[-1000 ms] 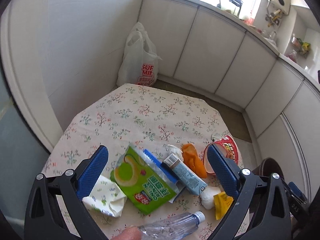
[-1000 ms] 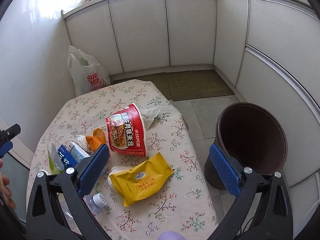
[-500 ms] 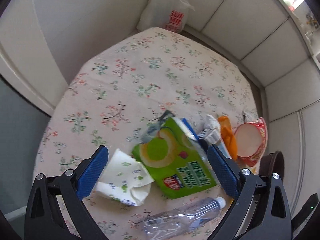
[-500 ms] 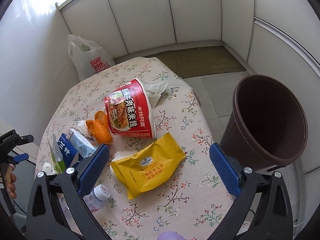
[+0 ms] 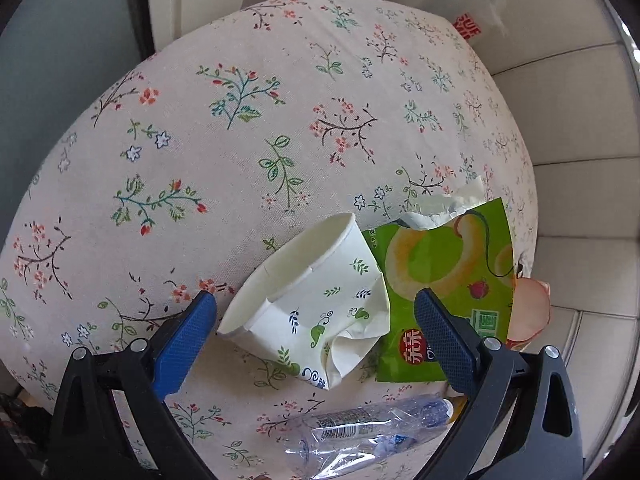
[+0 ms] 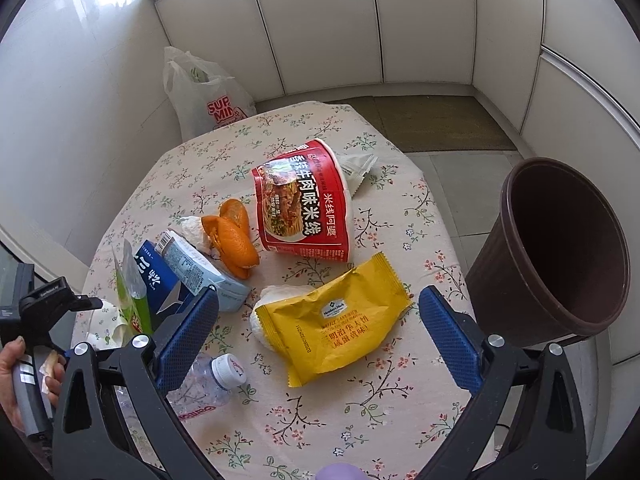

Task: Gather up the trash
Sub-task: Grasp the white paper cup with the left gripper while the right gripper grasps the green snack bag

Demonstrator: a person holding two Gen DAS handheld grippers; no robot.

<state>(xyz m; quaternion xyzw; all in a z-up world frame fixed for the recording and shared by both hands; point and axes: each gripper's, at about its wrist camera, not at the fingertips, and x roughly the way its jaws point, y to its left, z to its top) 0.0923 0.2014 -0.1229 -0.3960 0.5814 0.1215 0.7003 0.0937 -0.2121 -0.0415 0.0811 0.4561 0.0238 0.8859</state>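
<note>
We have brought our left gripper point(image 5: 316, 312) down low over the table point(image 5: 240, 120) – a second ago it looked out across the whole room, and now the crushed paper cup point(image 5: 316, 300) sits right between its fingers, which are wide apart and hold nothing. We think the cup is the first bit of trash we will pick up. Our right gripper point(image 6: 320, 320) has dropped closer too, with the yellow snack bag point(image 6: 336, 320) between its wide, empty fingers and the brown bin point(image 6: 560, 248) on the floor just beside the table.

Some things are hard to see – the green chip bag point(image 5: 444, 264) is partly behind one left finger, the clear bottle point(image 5: 368, 432) runs under the gripper, and we cannot tell if a finger touches the cup yet
</note>
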